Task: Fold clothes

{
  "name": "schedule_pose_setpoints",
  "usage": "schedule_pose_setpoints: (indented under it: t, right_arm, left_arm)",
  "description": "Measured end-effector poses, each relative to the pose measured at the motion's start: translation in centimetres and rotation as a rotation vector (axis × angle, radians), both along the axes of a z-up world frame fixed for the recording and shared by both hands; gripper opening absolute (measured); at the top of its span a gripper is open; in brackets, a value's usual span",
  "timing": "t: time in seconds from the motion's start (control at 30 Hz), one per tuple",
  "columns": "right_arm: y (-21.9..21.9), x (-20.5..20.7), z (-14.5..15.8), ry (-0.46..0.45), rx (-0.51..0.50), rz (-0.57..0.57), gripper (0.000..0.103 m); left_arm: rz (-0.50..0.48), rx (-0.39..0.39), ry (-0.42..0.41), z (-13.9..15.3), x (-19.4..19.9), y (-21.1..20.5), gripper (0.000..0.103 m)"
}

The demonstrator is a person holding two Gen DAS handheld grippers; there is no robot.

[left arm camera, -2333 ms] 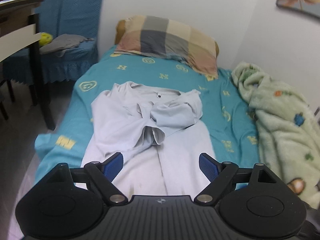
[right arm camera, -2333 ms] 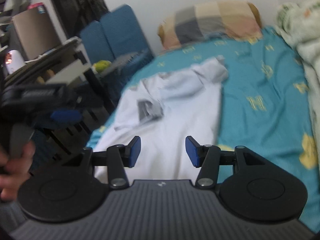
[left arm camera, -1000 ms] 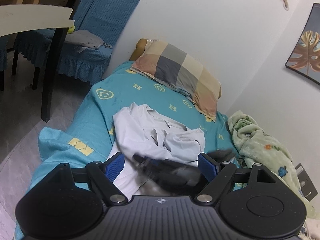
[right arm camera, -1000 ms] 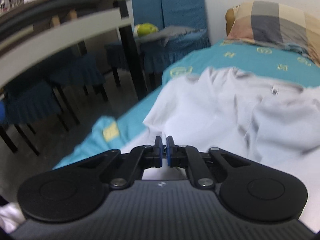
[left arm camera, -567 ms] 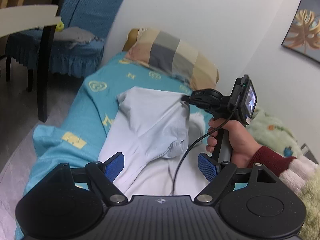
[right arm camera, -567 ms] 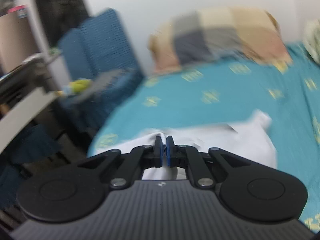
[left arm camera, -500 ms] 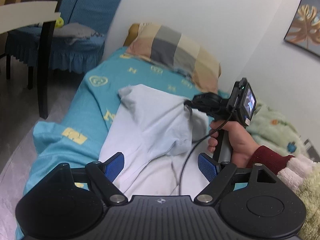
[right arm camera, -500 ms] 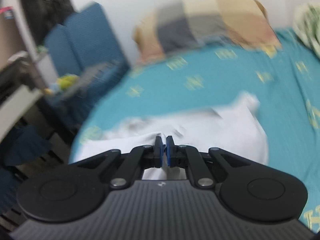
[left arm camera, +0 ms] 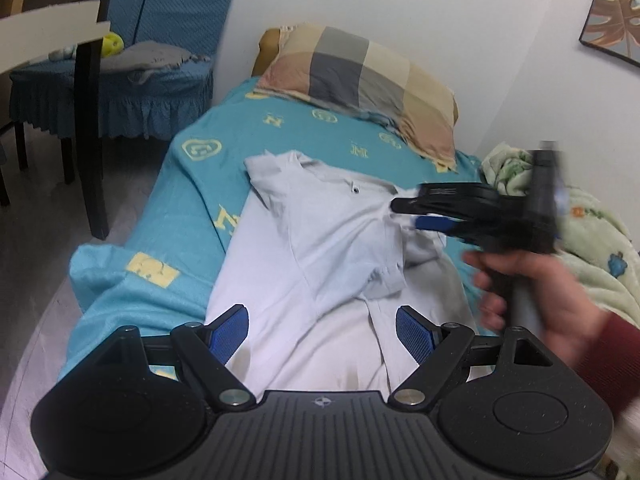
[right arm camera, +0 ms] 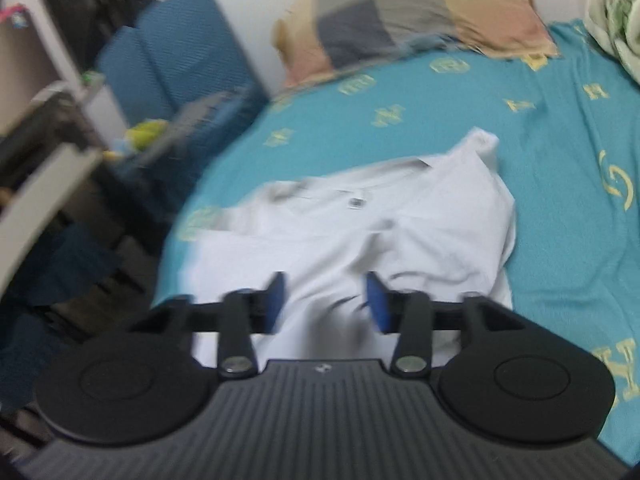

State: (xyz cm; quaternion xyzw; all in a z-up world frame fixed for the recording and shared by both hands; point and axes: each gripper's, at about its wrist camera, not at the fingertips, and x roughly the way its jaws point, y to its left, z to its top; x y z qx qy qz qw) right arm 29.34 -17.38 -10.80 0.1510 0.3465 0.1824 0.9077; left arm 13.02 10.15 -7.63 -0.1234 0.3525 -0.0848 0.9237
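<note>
Lying across the big teal bed [left arm camera: 192, 184] is a white shirt [left arm camera: 320, 248], collar end toward the checked pillow [left arm camera: 360, 76], with one side flap laid over its middle. Both flaps look turned in, so I think the sides are being folded now, though I cannot tell how far the whole job is. A sensible next move would be to flatten that bumpy flap and line up its edge, then take the bottom hem, which needs both tools low and gripping thin cloth without dragging it. The left gripper [left arm camera: 322, 330] hangs over the lower part of the shirt with its blue tips wide apart and nothing between them. The right gripper [right arm camera: 325, 302] has its tips apart too, just above the folded flap, holding no cloth. From the left camera you can see the person's hand [left arm camera: 532, 292] holding that other tool, a fuzzy green blanket [left arm camera: 592, 240] and a wall picture [left arm camera: 612, 12]. The right camera misses the hand, but shows the shirt's far shoulder corner more plainly, though it is blurry.
</note>
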Motion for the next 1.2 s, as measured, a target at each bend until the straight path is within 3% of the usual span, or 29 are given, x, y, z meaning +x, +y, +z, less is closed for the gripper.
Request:
schedule_pose_setpoints:
  t: [0.23, 0.43, 0.67, 0.8, 0.93, 1.0, 1.2]
  right_arm:
    - [-0.5, -11.4, 7.5, -0.076, 0.011, 0.08, 0.067]
    - [-1.5, -20.0, 10.5, -0.118, -0.051, 0.087, 0.067]
    - [-5.3, -25.9, 7.6, -0.088, -0.019, 0.0, 0.067]
    - [-7.6, -28.0, 4.5, -0.005, 0.03, -0.045, 0.067]
    - [-7.5, -28.3, 4.0, -0.01, -0.024, -0.049, 0.067]
    - [-7.3, -28.3, 4.0, -0.043, -0.028, -0.043, 0.067]
    - [-7.0, -28.1, 3.6, -0.029, -0.015, -0.015, 0.067]
  left_arm:
    - [0.027, 0.065, -0.06, 2.5, -2.5, -0.7, 0.083]
    - [0.009, 0.113, -0.084, 3.8, -4.7, -2.5, 0.084]
    - [-0.028, 0.164, -0.079, 4.5, -6.3, -4.8, 0.084]
    - [-0.046, 0.201, -0.07, 4.3, -6.8, -6.0, 0.084]
    - [-0.065, 0.218, -0.063, 4.0, -6.6, -6.9, 0.084]
    - [-0.071, 0.234, -0.062, 3.8, -6.5, -7.2, 0.084]
    - [-0.073, 0.247, -0.023, 2.9, -5.9, -7.3, 0.084]
